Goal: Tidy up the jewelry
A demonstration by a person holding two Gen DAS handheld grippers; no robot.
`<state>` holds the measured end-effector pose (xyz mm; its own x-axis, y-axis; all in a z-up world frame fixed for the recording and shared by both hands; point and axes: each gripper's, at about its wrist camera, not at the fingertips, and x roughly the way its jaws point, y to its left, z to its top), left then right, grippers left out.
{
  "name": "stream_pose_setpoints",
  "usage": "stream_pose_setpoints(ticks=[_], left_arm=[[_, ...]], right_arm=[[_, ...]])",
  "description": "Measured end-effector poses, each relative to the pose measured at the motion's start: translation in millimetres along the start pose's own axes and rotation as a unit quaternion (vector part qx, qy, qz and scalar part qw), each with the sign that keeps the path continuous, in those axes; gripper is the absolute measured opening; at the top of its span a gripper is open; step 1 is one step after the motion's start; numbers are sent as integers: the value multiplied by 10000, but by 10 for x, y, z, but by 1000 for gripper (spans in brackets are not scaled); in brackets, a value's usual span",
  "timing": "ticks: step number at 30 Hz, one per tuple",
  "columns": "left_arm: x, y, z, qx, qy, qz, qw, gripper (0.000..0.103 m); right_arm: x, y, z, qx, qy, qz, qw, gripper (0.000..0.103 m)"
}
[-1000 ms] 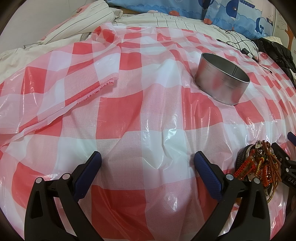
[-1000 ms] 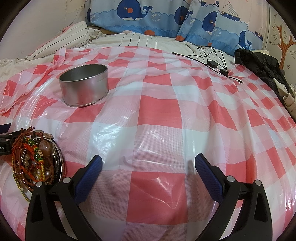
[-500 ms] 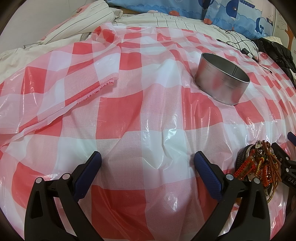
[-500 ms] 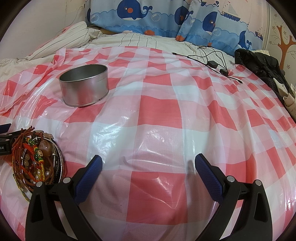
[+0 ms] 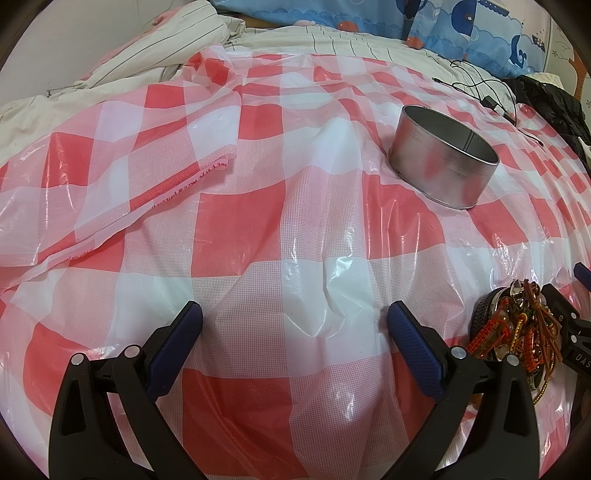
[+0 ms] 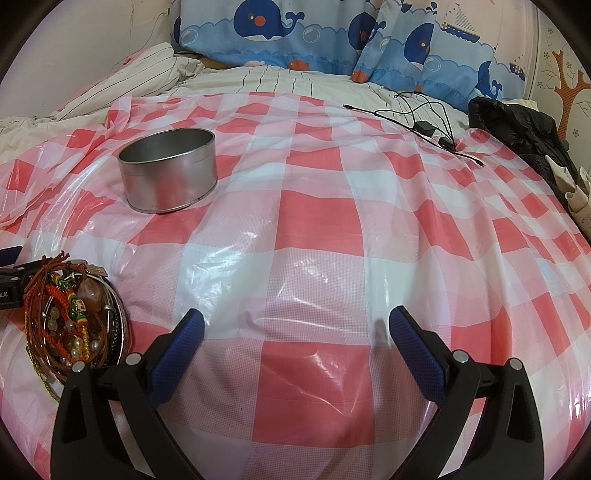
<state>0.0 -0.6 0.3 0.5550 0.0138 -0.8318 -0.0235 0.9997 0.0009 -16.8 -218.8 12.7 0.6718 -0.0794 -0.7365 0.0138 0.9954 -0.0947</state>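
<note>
Two hand-held grippers hover low over a bed draped in a glossy red-and-white checked plastic sheet (image 6: 321,206), each with its blue-padded black fingers spread wide and nothing between them. The left gripper (image 5: 293,321) faces a bare stretch of sheet, and the right gripper (image 6: 295,325) does the same further right, which suggests that sorting has not yet begun.

The jewelry sits between the two tools: a tangle of orange and brown braided cords, pale beads and a reddish stone (image 6: 72,321), heaped in what looks like a shallow round metal dish whose rim is largely hidden by the pile. It lies near the camera at the left edge of the right wrist view and at the right edge of the left wrist view (image 5: 517,332), so either gripper can reach it with a short sideways move. A sliver of the neighbouring tool's black frame shows just behind the heap in both views.

Further off stands a round, open, empty silver metal tin (image 6: 168,168), upright on the sheet and well apart from the heap; it is probably the destination for the pieces. The soft bedding beneath makes the tin sit slightly tilted.

At the far side lie whale-print blue pillows (image 6: 295,33), a loose black charging cable (image 6: 424,118) and a crumpled black jacket (image 6: 524,129), all clear of the working area.
</note>
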Motion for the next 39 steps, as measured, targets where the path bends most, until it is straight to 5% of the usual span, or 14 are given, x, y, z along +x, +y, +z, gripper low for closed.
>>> stream_pose_setpoints(ticks=[39], left_arm=[[14,-51,7,71,10,186,9998,97]], right_arm=[[131,-61,43,194,650,252,9974,96]])
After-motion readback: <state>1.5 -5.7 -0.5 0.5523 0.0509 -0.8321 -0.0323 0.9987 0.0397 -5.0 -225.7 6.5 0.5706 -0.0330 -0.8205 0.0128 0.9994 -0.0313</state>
